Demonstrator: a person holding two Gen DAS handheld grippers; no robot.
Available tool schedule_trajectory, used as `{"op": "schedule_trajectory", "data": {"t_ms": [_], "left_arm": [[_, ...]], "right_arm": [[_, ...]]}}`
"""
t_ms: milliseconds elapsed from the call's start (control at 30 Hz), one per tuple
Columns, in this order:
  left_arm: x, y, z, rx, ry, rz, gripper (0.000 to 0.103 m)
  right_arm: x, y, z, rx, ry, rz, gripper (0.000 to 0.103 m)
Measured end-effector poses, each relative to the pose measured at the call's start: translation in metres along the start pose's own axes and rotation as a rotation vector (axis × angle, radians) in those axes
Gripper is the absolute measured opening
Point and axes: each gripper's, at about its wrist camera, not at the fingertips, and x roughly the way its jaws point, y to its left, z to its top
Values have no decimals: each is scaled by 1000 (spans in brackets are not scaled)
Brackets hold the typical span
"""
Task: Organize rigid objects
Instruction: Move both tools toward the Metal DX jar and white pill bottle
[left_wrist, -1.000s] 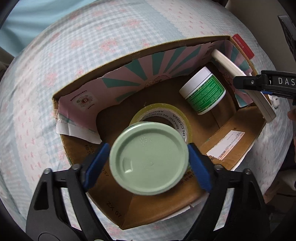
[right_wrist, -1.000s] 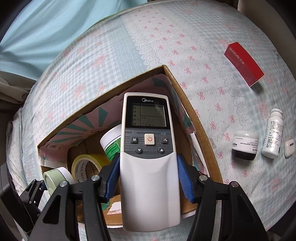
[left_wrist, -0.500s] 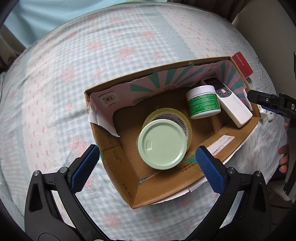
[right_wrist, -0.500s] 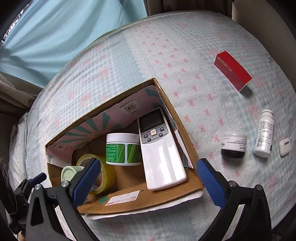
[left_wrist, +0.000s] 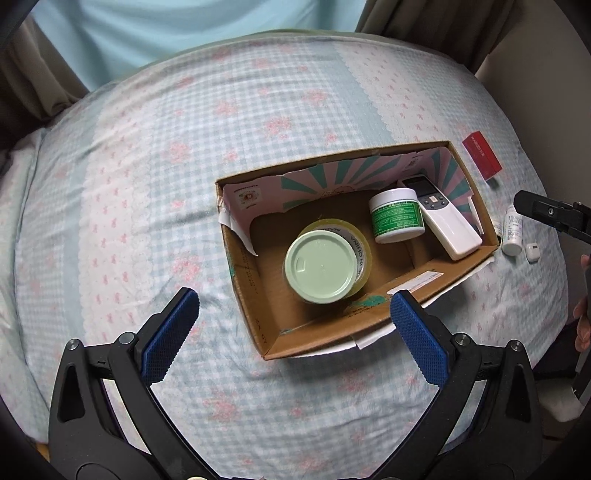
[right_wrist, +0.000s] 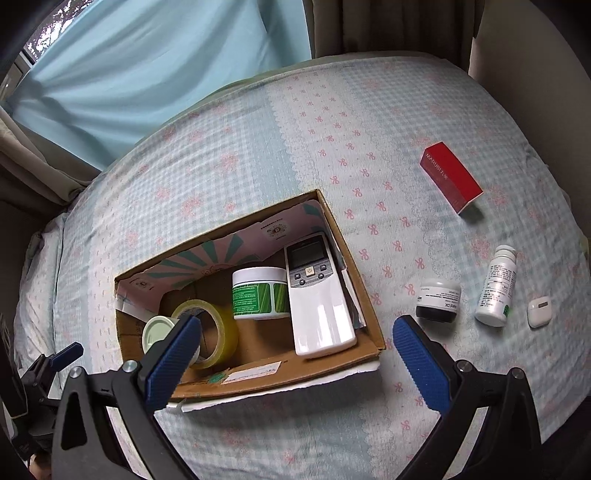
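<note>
A cardboard box lies on the bed. In it are a pale green lidded jar on a yellow tape roll, a white jar with a green label and a white remote. Outside to the right lie a red box, a small black-and-white jar, a white bottle and a white earbud case. My left gripper is open and empty above the box's near edge. My right gripper is open and empty above the box.
The bed has a pale blue checked cover with pink bows. A light blue curtain hangs behind the bed. A beige wall is at the far right. The person's hand shows at the right edge.
Both grippers opened and pulled back up from the box. The left let go of the green lidded jar onto the tape roll. The right let go of the remote in the box.
</note>
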Motion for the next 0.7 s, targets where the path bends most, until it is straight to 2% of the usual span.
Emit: {"op": "schedule_trajectory", "data": {"t_ms": [300,633,700], "left_arm": [[-64,-20,-27,-119,-65,39,103],[-118,-97,-42,-107,-148,58,103],[-122,-114,-41,-119,-148,39,103]], "right_arm": [[-72,-15,-22,-114,-63,-57,103],[-140,-98,-38,-88,-69,-134,103],[-148,-115,-40,-86,-70,-141,103]]}}
